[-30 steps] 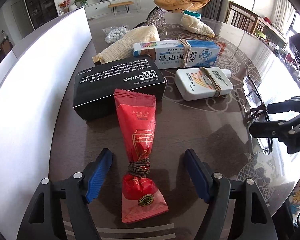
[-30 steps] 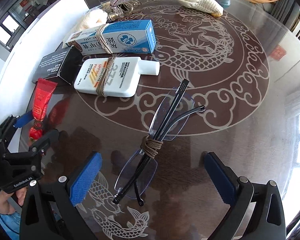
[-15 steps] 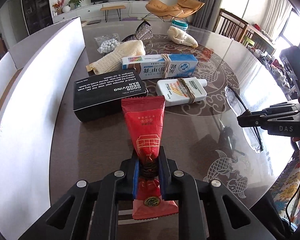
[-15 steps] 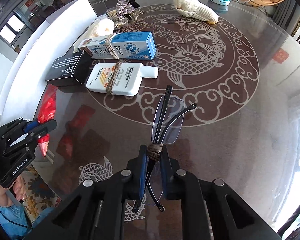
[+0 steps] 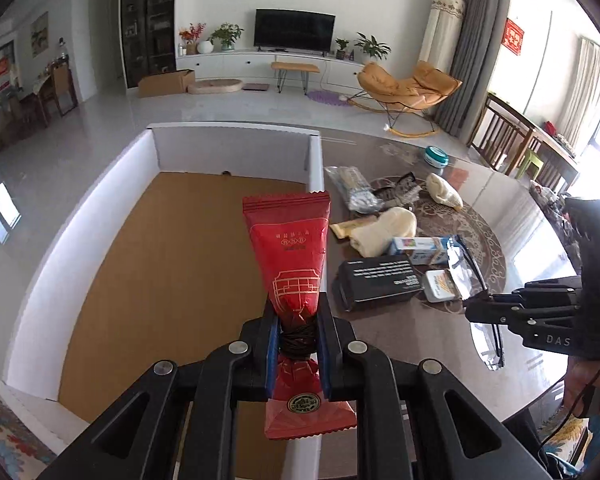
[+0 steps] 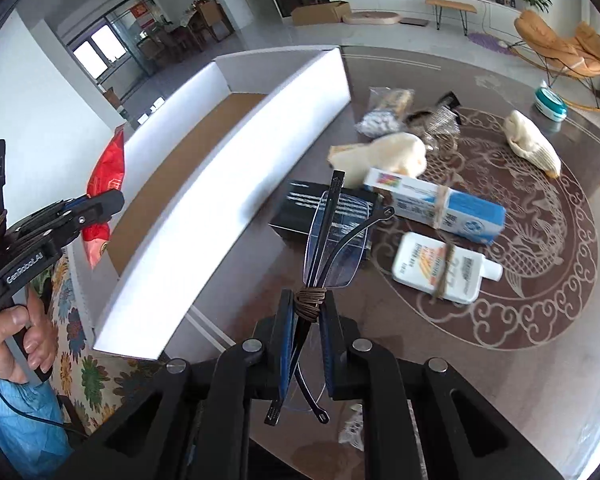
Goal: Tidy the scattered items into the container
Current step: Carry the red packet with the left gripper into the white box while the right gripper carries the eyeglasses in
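Both pairs of jaws are seen clamped shut, the left gripper (image 5: 298, 354) on the red packet (image 5: 290, 256) held over the white container (image 5: 236, 148), its long axis pointing away, the right gripper (image 6: 306, 334) on the folded glasses (image 6: 334, 240) beside its wall.

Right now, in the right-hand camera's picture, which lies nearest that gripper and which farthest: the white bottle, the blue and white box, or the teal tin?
From the right gripper, which is shut on the glasses:
1. White bottle, nearest, on the table just to its right.
2. Blue and white box, next, lying just beyond the bottle.
3. Teal tin, farthest, near the table's far right edge.
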The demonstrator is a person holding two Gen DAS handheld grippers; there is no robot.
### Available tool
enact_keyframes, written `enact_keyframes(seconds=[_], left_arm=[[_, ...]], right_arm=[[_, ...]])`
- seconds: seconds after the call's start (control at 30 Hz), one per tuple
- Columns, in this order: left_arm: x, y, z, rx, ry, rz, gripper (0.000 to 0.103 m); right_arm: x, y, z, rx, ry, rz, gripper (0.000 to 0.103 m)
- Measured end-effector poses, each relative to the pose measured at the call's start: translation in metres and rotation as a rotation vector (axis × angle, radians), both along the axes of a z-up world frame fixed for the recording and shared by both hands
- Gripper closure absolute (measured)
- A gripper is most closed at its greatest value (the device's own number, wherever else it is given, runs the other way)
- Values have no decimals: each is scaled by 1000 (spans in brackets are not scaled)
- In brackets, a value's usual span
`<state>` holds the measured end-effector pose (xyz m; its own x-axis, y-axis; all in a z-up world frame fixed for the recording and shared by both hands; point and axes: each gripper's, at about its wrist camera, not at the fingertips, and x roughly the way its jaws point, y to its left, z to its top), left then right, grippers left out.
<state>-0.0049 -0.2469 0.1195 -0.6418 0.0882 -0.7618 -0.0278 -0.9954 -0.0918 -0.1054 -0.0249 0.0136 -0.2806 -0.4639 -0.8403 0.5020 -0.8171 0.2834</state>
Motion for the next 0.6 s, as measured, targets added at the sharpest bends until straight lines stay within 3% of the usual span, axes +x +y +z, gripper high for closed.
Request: enact_keyframes(seconds=[0.17,0.33,0.43,0.6], left_arm=[[1,-82,5,-29,-19,147,87],[0,-142,-25,-15,-88,258,87],[2,-167,-47,13,-128,305,87],[7,-190,-77,15,-185,350,87]], right_arm=[[8,-94,36,-64,47,133,90],[26,-179,55,-106,92,255,90],[35,-220,48,-109,101,307,89],[36,-261,4,-51,79,354,89]])
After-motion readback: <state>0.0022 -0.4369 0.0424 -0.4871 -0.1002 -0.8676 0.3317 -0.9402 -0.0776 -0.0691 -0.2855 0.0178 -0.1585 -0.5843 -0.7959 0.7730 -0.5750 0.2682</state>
